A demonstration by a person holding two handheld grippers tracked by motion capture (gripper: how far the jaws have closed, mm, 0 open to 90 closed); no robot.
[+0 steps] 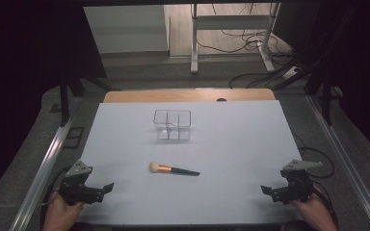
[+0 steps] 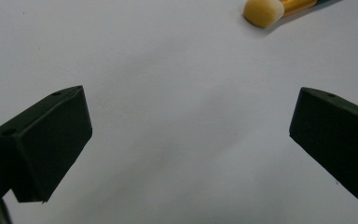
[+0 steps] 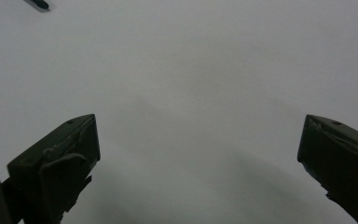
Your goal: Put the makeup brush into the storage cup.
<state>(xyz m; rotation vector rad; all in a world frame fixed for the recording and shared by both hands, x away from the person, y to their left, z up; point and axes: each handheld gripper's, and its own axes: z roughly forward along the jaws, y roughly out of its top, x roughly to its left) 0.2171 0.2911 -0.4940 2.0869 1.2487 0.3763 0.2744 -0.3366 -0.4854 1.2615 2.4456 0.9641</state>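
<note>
Makeup brush (image 1: 173, 169) lies flat on the white table (image 1: 231, 144), lower centre of the high view, bristle head to frame left, dark handle tip to frame right. Clear divided organizer (image 1: 172, 125) stands above it, mid-frame, apart from the brush. Left gripper (image 1: 107, 186) sits at lower left of the high view, right gripper (image 1: 266, 190) at lower right, both low over the table, well apart from the brush, each in a hand (image 1: 61, 211) at the bottom edge. Left gripper view: jaws spread wide, nothing between them, brush head (image 2: 263, 11) at the top right edge. Right gripper view: jaws spread wide, bare table between, dark handle tip (image 3: 38, 4) in the upper left corner.
</note>
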